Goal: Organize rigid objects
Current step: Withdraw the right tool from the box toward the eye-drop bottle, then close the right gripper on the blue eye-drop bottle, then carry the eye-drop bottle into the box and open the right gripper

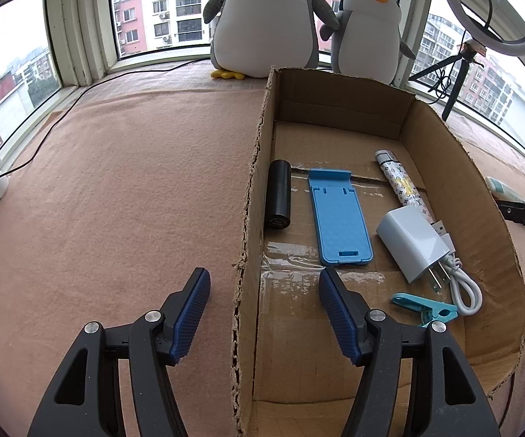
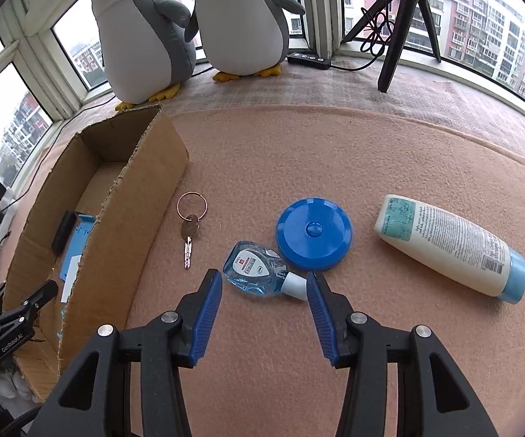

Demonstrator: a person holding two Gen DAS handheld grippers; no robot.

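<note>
Left wrist view: the left gripper [image 1: 264, 313] has its jaws spread wide and empty, straddling the torn left wall of the cardboard box [image 1: 251, 196], one finger over the pink blanket [image 1: 124, 189], the other over the box floor. Inside the box, a black cylinder [image 1: 277, 195] lies at 12 o'clock from the gripper, against the left wall. Just beside it at 1 o'clock lies a blue phone stand [image 1: 339, 218], flat. Further toward 2 o'clock are a patterned white tube [image 1: 401, 182], a white charger plug [image 1: 410, 242] touching that tube's near end, and a coiled white cable [image 1: 461, 284] beside the plug. A teal clip [image 1: 426, 307] lies at 3 o'clock, partly hidden by the right finger.

Right wrist view: the right gripper [image 2: 264, 313] also stands wide apart, holding nothing, above the blanket. A small clear blue bottle [image 2: 259, 271] lies at 12 o'clock, between the fingertips, its white cap near the right finger. A round blue lid [image 2: 313, 233] sits just beyond it, touching or nearly so. A key on a ring [image 2: 189, 229] lies at 11 o'clock, near the box's outer wall. A white lotion bottle [image 2: 448, 244] with a blue cap lies on its side at 2 o'clock, well apart. Two plush penguins [image 2: 240, 18] stand by the window.
</note>
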